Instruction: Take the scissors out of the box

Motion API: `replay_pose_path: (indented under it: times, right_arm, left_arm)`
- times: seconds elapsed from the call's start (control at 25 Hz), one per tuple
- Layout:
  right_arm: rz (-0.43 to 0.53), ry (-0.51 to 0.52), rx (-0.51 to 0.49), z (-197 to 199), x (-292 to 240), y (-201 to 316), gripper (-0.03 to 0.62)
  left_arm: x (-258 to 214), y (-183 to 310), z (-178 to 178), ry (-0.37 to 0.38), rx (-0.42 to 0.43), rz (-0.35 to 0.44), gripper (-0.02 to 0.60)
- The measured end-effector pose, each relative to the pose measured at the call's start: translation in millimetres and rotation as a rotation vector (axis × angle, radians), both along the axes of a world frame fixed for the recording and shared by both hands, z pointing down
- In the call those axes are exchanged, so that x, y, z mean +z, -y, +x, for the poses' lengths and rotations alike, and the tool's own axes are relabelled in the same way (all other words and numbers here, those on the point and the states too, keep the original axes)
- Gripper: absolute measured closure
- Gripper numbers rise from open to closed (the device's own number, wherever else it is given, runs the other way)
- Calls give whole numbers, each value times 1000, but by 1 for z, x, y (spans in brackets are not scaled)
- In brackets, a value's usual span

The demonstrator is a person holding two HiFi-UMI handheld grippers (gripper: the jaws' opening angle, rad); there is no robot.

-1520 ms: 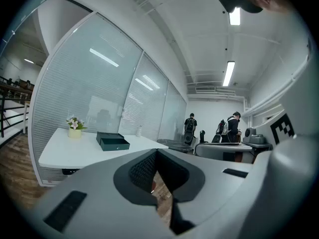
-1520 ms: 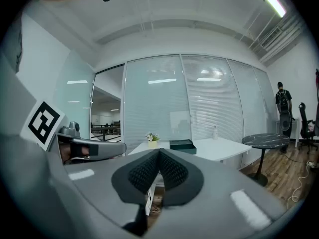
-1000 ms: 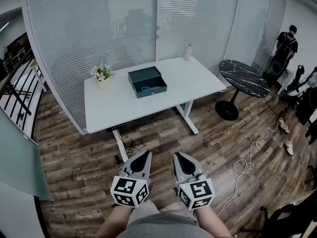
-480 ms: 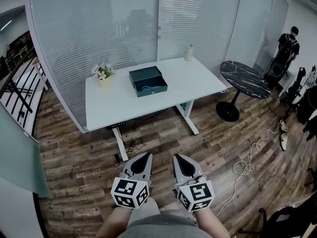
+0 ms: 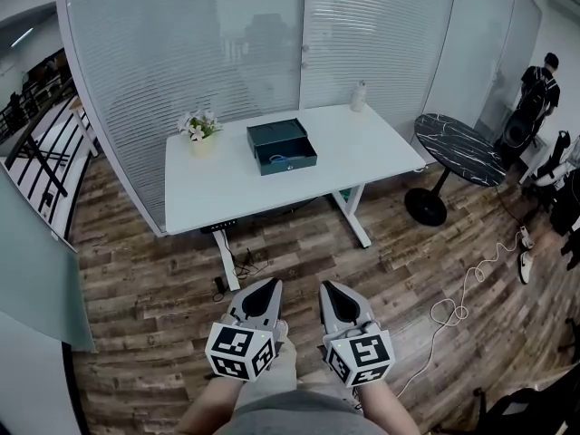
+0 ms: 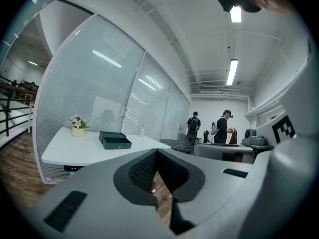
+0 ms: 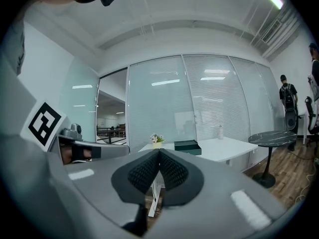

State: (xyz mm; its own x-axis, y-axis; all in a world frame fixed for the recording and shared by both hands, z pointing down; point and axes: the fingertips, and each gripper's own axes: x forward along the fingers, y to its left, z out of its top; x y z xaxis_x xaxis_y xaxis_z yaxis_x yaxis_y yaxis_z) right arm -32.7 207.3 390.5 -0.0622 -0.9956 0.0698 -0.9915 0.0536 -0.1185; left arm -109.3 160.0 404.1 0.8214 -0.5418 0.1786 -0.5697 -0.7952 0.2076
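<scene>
Holding left gripper (image 5: 269,283) and right gripper (image 5: 324,285) side by side, jaws of both pressed together, empty. Facing the open box (image 5: 282,146) on the white table (image 5: 227,188), well apart.

I can read no words, brands or numbers anywhere. The only printed signs are black-and-white square codes on the cube (image 5: 238,350) of the left gripper (image 5: 268,283) at 7 o'clock, and on the cube (image 5: 360,356) of the right gripper (image 5: 324,285) at 5 o'clock.
</scene>
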Motion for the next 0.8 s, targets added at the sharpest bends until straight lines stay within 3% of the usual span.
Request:
replay_pose_path:
  times: [0.36,0.8]
  right_arm:
    - [-10,-4,-6,15,5,41,585]
    - [-5,-33,-3,68,4,138,585]
  left_arm:
    - [6,45,20,-3,-5,-12,575]
    - [11,142,78,-19,0,-2,575]
